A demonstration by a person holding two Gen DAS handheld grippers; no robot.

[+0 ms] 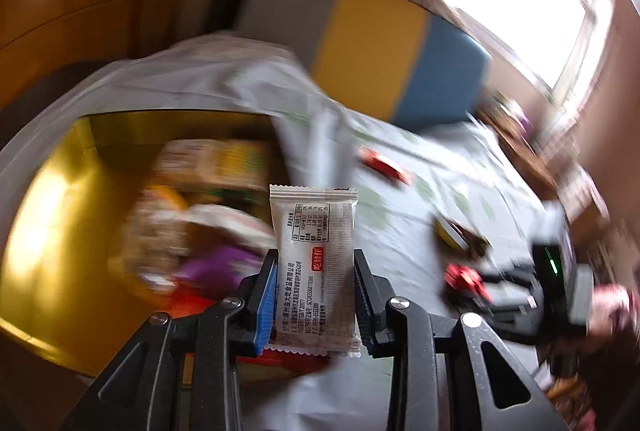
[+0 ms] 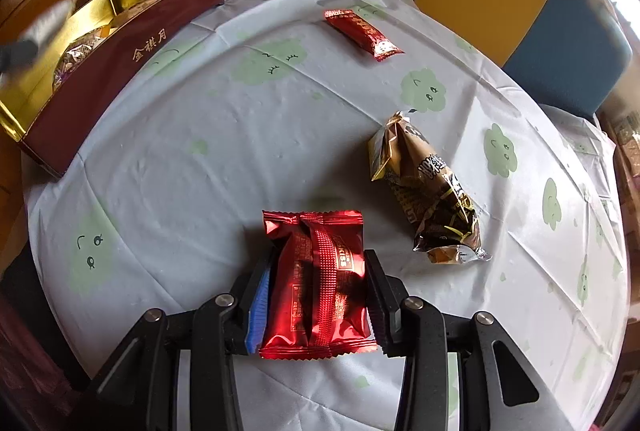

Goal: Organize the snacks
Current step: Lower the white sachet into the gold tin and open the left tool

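Carrying white snack packet, clamped in left gripper, above gold-lined gift box just ahead-left. Pinching red foil packet in right gripper over tablecloth. Next, likely: release white packet into box, then bring red one over.

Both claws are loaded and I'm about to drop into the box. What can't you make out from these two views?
- Box contents, left wrist view: motion blur smears the packets; kinds and free space unreadable.
- Box interior, right wrist view: its red wall hides most of it.
- Left claw, right wrist view: only a blurred streak at the edge.
- White packet front: only its printed back shows.
- Red packet front: only the seam side shows.
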